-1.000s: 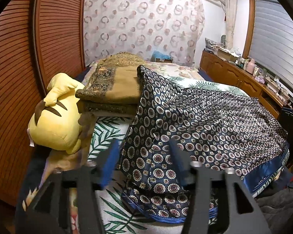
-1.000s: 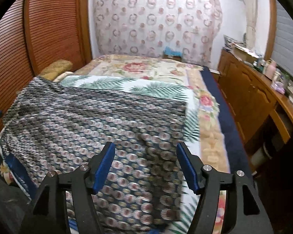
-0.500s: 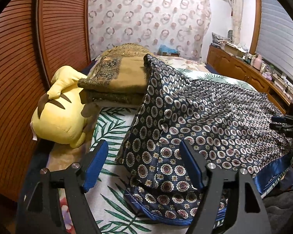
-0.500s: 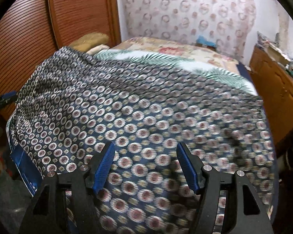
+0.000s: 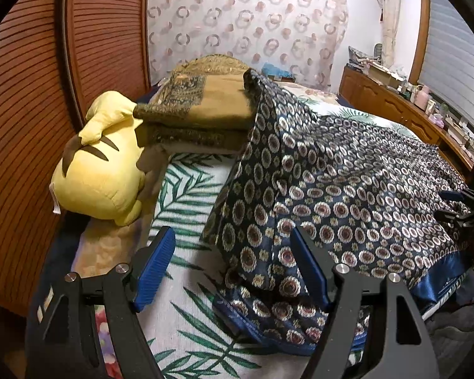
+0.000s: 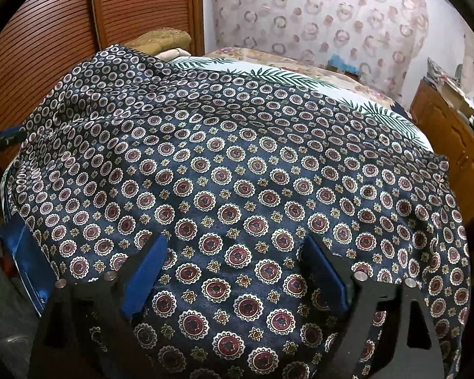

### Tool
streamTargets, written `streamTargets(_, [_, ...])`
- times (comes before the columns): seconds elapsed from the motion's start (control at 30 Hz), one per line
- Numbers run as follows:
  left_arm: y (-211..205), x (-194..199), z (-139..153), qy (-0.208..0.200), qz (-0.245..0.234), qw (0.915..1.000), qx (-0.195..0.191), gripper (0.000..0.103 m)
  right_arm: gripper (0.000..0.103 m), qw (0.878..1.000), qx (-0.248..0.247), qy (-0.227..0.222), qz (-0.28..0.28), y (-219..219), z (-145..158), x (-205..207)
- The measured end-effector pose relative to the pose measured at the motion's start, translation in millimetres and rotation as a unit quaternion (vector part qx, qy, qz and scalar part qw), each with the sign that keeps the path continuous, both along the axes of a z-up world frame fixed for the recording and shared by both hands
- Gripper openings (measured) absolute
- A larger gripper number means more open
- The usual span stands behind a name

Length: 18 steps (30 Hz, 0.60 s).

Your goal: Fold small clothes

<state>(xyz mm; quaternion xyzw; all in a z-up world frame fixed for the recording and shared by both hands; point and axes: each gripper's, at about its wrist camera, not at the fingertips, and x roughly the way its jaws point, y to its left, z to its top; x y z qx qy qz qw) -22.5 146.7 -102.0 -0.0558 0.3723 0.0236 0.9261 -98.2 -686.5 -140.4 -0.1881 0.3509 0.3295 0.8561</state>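
Note:
A dark blue garment with red and white medallions lies spread over the bed, its far corner draped on a folded brown blanket. It fills the right wrist view. My left gripper is open and empty, low over the garment's near left edge with its blue hem. My right gripper is open and empty, close above the middle of the cloth. The right gripper also shows at the far right of the left wrist view.
A yellow plush toy lies at the bed's left by the wooden slatted doors. A folded brown blanket sits behind it. The palm-leaf sheet covers the bed. A wooden cabinet with clutter runs along the right.
Both grippers have moved forward and lower toward the garment. The right gripper swung left, so the cloth now fills its view. Both stayed open.

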Motion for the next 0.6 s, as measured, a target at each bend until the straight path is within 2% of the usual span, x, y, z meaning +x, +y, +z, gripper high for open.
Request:
streamTargets(0.23, [-1, -9, -10, 0.012, -0.013, 0.9997, -0.017, 0.073, 0.096, 1.0, 0.002, 0.002, -0.002, -5, 3, 1])
streamTargets(0.3, [-2, -9, -11, 0.014, -0.017, 0.9995, -0.022, 0.059, 0.097, 1.0, 0.002, 0.003, -0.001, -7, 5, 1])
streamTargets(0.4, [-3, -6, -14, 0.022, -0.017, 0.9991, -0.031, 0.047, 0.097, 1.0, 0.002, 0.003, 0.0, -10, 9, 0])
streamTargets(0.57, [-3, -3, -18, 0.027, -0.011, 0.9991, -0.03, 0.043, 0.097, 1.0, 0.003, 0.002, 0.0, -10, 8, 0])
streamTargets(0.6, [-3, -2, -18, 0.028, -0.012, 0.999, -0.032, 0.028, 0.097, 1.0, 0.003, 0.002, 0.0, -9, 8, -1])
